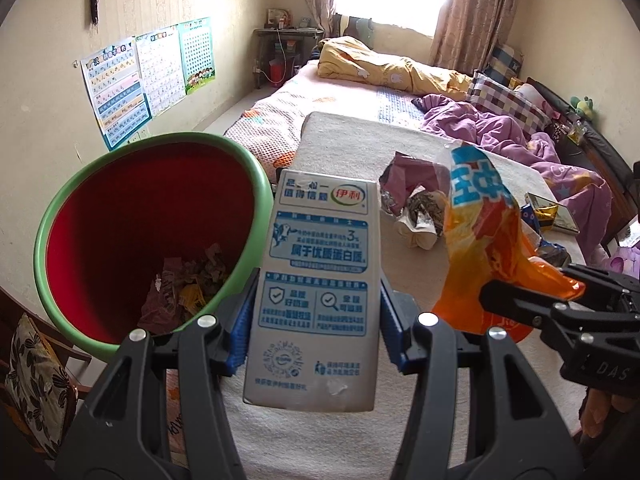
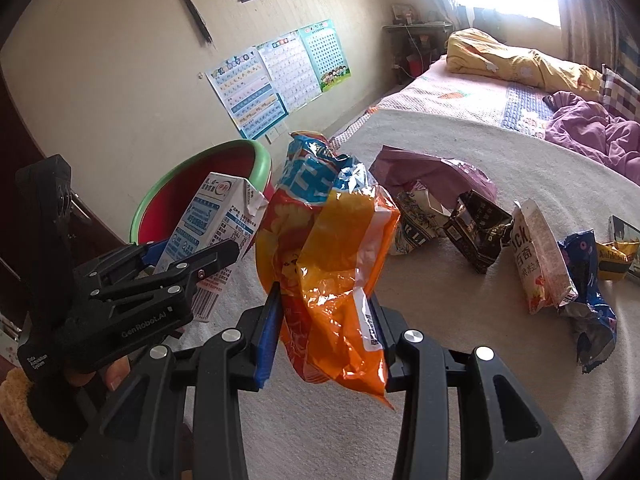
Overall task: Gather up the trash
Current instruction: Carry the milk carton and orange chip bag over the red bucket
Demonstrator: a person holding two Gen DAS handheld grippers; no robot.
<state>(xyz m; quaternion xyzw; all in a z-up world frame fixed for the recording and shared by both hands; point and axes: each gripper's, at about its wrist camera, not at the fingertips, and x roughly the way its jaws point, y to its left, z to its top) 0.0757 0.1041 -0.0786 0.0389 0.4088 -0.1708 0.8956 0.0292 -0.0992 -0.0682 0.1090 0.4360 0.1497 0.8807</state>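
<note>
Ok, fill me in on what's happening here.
A person is clearing trash off a bed with two handheld grippers. The left gripper is shut on a milk carton, held beside the green-rimmed bin, which already has scraps inside. The right gripper is shut on an orange snack bag. More wrappers lie on the white blanket.

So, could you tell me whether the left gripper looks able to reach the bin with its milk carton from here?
Probably yes: the left gripper holds the milk carton right beside the bin's open mouth, nothing between.

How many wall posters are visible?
3, side by side on the left wall above the bin: blue, white, green. None appear hidden.
</note>
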